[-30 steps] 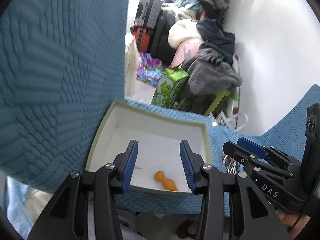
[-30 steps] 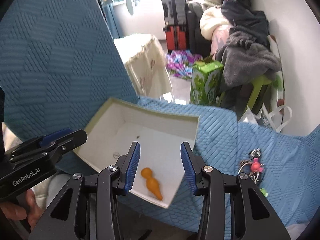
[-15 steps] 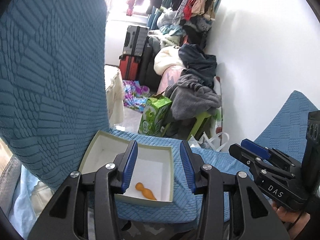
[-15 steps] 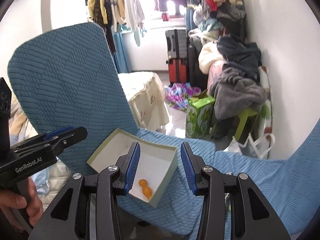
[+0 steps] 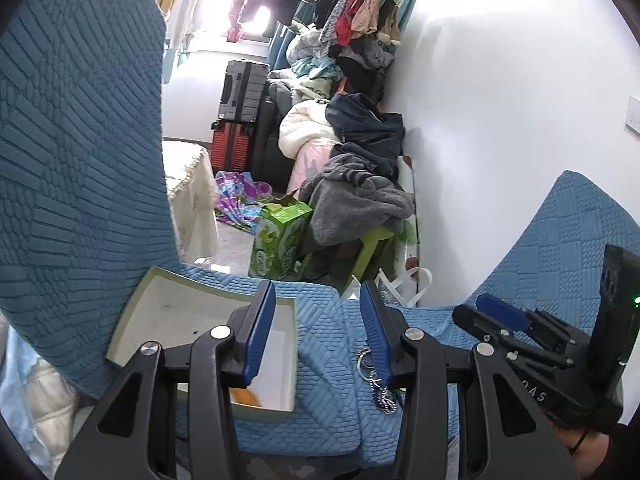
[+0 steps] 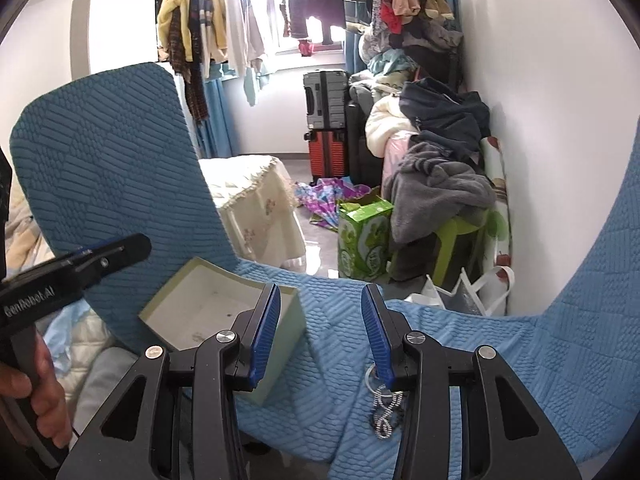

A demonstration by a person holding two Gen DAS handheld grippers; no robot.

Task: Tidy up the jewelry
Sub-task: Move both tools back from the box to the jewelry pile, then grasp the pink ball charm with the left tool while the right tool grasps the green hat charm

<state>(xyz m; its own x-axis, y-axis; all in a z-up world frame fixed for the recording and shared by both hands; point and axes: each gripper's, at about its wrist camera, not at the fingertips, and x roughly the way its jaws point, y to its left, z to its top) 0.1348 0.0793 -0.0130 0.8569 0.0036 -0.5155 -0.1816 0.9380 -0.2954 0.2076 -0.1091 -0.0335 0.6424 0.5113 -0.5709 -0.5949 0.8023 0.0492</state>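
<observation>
Left gripper (image 5: 318,334) and right gripper (image 6: 320,334) both hold their fingers spread, nothing between them. White box (image 5: 160,312) sits on blue cover (image 5: 328,356), orange piece (image 5: 246,397) inside at near edge. Key ring with beaded chain (image 6: 382,404) lies on cover right of box, apart from it.

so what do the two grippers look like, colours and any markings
Both are black, angular frames with silver screw heads and ribbed blue pads on the fingers. The left gripper carries white "GenRobot.AI" lettering on its side, seen from the right wrist view. The right gripper shows "DAS" in white and a small green light on its black body. Bare hands hold both; no sleeves visible.
</observation>
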